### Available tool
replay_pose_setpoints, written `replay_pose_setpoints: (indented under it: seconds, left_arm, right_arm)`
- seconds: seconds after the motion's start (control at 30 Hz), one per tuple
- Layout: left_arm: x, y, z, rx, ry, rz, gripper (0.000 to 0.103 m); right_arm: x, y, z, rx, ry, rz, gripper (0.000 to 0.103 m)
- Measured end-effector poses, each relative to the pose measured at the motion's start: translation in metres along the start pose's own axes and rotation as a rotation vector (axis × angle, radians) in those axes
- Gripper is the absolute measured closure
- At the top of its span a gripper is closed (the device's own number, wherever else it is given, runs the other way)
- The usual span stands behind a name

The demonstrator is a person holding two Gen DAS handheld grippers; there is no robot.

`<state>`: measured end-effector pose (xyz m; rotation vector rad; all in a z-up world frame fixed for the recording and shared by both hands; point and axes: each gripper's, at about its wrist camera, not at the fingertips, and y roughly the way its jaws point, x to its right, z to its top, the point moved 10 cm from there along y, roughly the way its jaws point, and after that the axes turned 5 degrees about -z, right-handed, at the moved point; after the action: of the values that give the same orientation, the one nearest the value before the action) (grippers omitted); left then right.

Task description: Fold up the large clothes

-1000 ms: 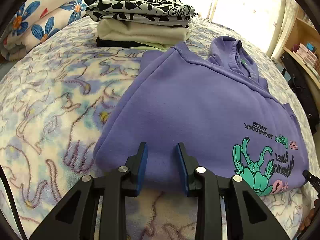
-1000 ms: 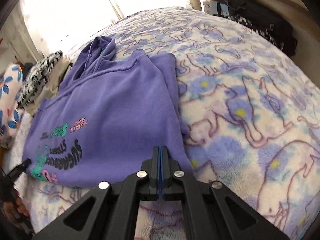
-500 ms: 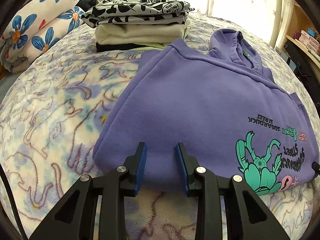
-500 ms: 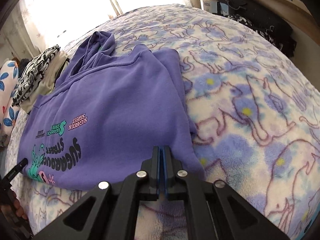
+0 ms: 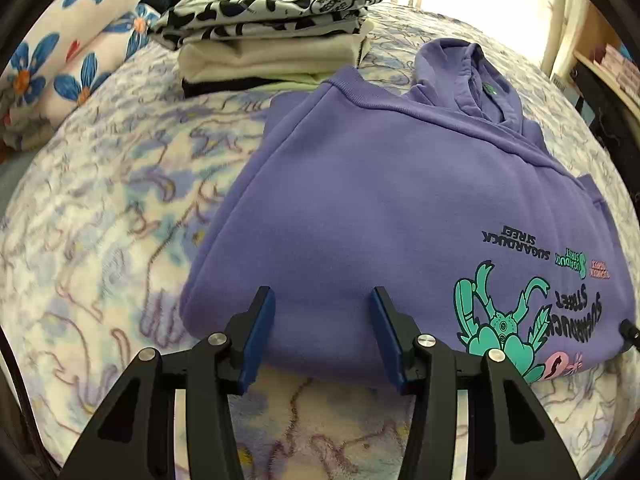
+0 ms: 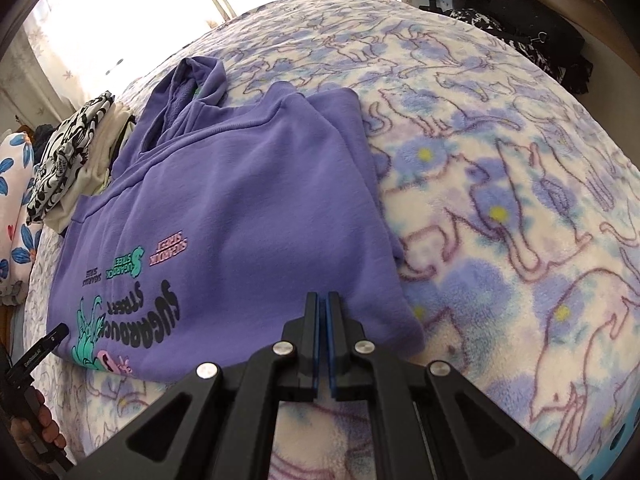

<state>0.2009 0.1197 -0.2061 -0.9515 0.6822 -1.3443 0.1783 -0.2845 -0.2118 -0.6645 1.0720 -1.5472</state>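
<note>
A purple hoodie (image 5: 384, 208) lies folded in half on the bed, its printed logo up and its hood at the far end. It also shows in the right wrist view (image 6: 240, 216). My left gripper (image 5: 322, 300) is open and empty, its fingers just over the hoodie's near folded edge. My right gripper (image 6: 323, 300) is shut and empty at the hoodie's near edge, close to its right corner.
A stack of folded clothes (image 5: 272, 36) sits at the far end of the bed beside the hoodie. A flowered pillow (image 5: 60, 60) lies at far left. The cat-print blanket (image 6: 520, 208) covers the bed. Shelves with dark items (image 6: 500, 8) stand beyond the bed.
My left gripper has opened wider. Both grippers have drawn nearer to the hoodie's near edge. The hoodie has not moved.
</note>
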Motion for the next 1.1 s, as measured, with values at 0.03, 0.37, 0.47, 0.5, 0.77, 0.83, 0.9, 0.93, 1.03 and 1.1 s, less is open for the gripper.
replay_pose_setpoints:
  seconds: [0.03, 0.37, 0.47, 0.5, 0.77, 0.83, 0.9, 0.93, 1.03, 1.1]
  left_arm:
    - [0.001, -0.002, 0.003, 0.001, 0.012, 0.006, 0.055]
    - [0.014, -0.019, 0.044, 0.060, 0.103, 0.030, 0.049]
    - [0.022, -0.021, 0.057, 0.073, 0.139, 0.036, 0.047]
    - [0.024, -0.021, 0.061, 0.076, 0.149, 0.039, 0.046]
    - [0.046, -0.004, 0.106, 0.078, 0.262, 0.051, 0.037]
    - [0.053, 0.002, 0.120, 0.076, 0.288, 0.043, 0.037]
    - [0.061, 0.011, 0.137, 0.070, 0.310, 0.027, 0.037]
    - [0.066, 0.015, 0.147, 0.068, 0.318, 0.011, 0.037]
    - [0.080, 0.031, 0.178, 0.071, 0.333, -0.039, 0.037]
    - [0.089, 0.046, 0.196, 0.056, 0.330, -0.078, 0.037]
  right_arm:
    - [-0.002, -0.001, 0.000, -0.003, -0.006, 0.001, 0.100]
    - [-0.014, -0.007, 0.012, 0.004, -0.034, 0.024, 0.100]
    - [-0.022, -0.007, 0.018, 0.004, -0.052, 0.037, 0.100]
    - [-0.026, -0.006, 0.020, -0.001, -0.058, 0.049, 0.100]
    - [-0.070, 0.002, 0.048, -0.008, -0.170, 0.084, 0.096]
    - [-0.084, 0.004, 0.062, -0.006, -0.194, 0.100, 0.094]
    - [-0.096, 0.007, 0.076, 0.000, -0.222, 0.107, 0.094]
    - [-0.102, 0.009, 0.086, 0.004, -0.235, 0.108, 0.094]
    - [-0.117, 0.017, 0.112, 0.006, -0.243, 0.127, 0.094]
    - [-0.126, 0.023, 0.128, 0.006, -0.235, 0.142, 0.094]
